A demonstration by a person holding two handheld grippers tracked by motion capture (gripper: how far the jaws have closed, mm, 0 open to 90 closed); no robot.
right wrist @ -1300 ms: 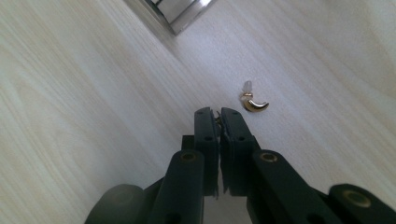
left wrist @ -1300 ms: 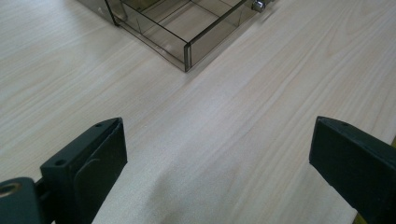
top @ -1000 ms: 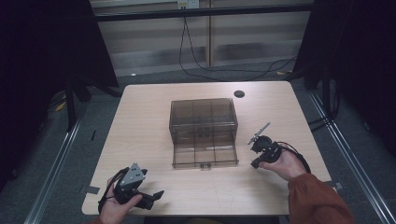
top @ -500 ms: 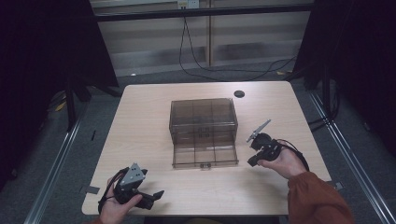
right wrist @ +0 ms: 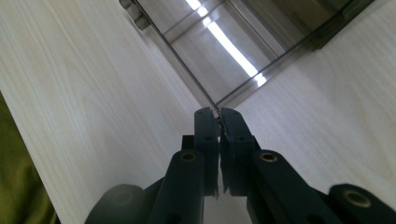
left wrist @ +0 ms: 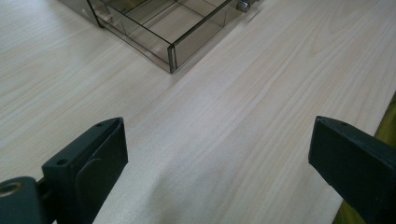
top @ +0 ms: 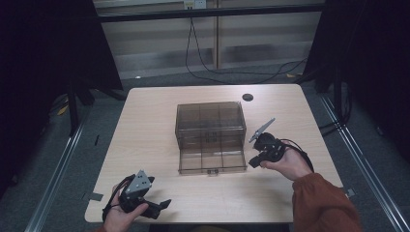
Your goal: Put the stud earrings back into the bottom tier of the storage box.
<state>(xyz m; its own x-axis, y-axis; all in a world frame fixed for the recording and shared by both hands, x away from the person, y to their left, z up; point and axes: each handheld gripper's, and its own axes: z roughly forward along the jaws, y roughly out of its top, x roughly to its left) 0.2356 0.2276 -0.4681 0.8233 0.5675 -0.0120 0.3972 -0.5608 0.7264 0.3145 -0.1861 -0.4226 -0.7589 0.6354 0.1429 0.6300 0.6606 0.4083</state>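
A smoky clear drawer box [top: 210, 129] sits mid-tabletop [top: 145, 125], its bottom drawer [top: 211, 160] pulled out toward six o'clock. The right gripper [top: 252, 163], jaws pressed together and seemingly holding nothing, hovers at the drawer's four o'clock corner. The left gripper [top: 164, 204], jaws wide apart, rests at seven o'clock, well apart.

pale wood table [top: 145, 125] (grey floor [top: 77, 159] around)
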